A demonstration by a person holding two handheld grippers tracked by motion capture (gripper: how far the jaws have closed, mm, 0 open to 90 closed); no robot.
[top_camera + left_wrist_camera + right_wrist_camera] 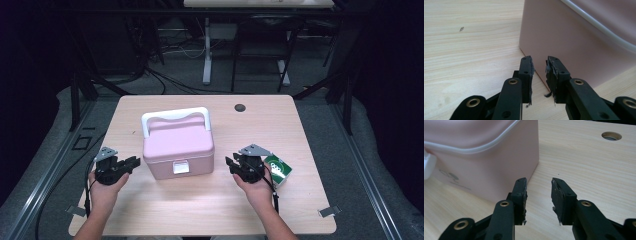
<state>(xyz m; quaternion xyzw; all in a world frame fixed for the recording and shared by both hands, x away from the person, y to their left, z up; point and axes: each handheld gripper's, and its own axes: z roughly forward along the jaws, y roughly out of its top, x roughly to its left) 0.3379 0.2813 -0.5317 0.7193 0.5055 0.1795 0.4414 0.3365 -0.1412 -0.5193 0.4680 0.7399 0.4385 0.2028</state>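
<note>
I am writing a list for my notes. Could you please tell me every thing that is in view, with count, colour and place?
box: 1, pink with a white handle and white latch, middle of the table
small carton: 1, green and white, right of the box, behind the right gripper
table: 1, light wood, with a round hole near the far edge
left gripper: 1, black, left of the box, jaws apart and empty
right gripper: 1, black, right of the box, jaws apart and empty
</note>
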